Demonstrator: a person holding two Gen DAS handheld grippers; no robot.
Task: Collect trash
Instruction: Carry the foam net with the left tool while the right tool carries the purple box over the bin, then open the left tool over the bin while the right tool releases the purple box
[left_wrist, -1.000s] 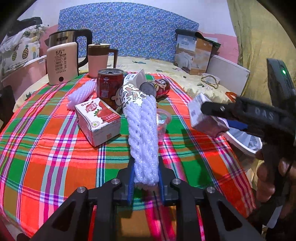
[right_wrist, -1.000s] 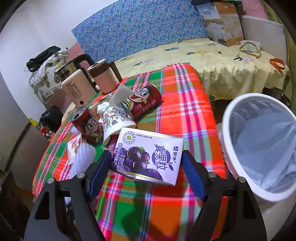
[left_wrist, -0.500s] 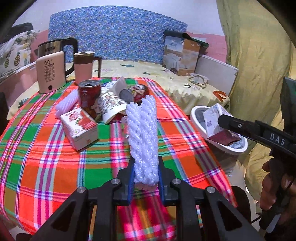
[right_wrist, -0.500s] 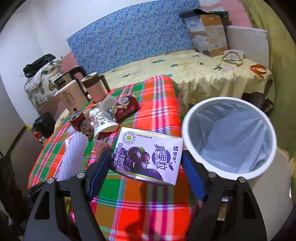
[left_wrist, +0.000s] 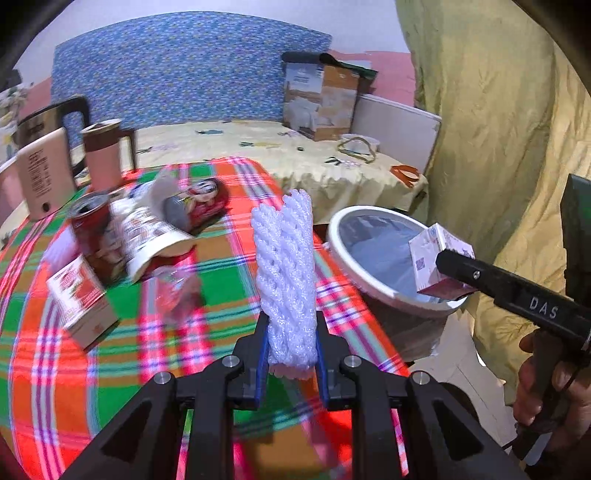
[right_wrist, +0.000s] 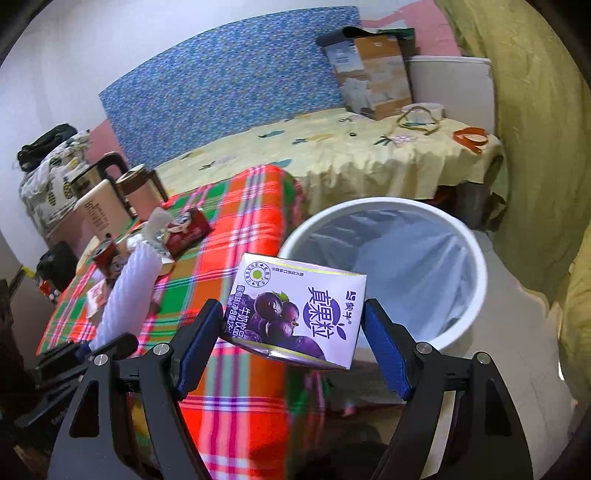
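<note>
The right gripper (right_wrist: 293, 328) clasped a purple drink carton (right_wrist: 295, 314) just before the near rim of the white lined bin (right_wrist: 476, 266). The left gripper (left_wrist: 290, 354) clenched a white foam net (left_wrist: 286, 273) upright over the plaid tablecloth (left_wrist: 55, 376), left of the bin.
</note>
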